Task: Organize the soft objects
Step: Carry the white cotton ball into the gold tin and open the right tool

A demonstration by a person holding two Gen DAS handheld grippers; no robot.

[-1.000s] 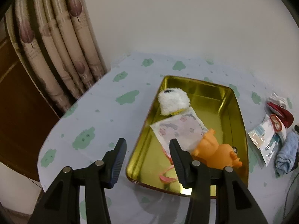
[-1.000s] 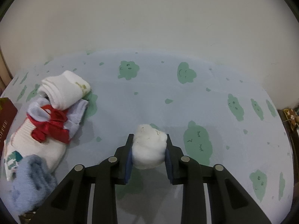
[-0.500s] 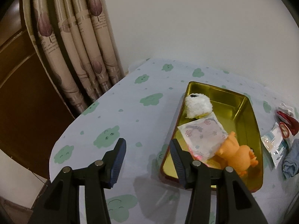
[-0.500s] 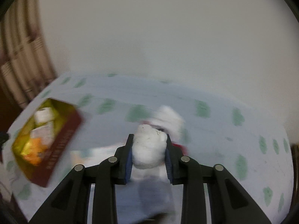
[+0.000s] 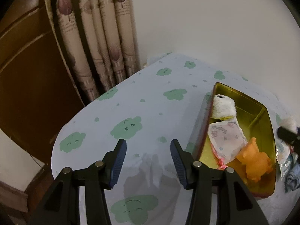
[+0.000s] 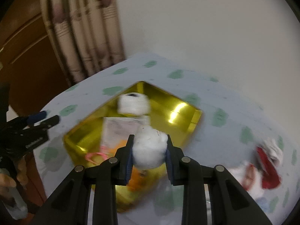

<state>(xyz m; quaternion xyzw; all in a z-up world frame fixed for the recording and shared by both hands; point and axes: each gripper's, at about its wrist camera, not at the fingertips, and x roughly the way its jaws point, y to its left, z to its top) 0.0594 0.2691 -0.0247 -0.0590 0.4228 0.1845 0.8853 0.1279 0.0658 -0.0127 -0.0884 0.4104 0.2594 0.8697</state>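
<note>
Carrying a white fluffy ball over to the gold tin

The right tongs are squeezing a white fluffy ball and are holding it in the air just over the near part of the gold tin. The left tongs are standing wide with nothing in them, hanging over the bench just beside the tin's left wall. Inside the tin are lying a white plush toy, a patterned packet and an orange toy. More soft things, like a red and white cloth bundle, are waiting on the bench to the right. This looks like the putting-in step. Next, the ball probably needs lowering onto a bare gold spot, then the right tongs should let go.
</note>
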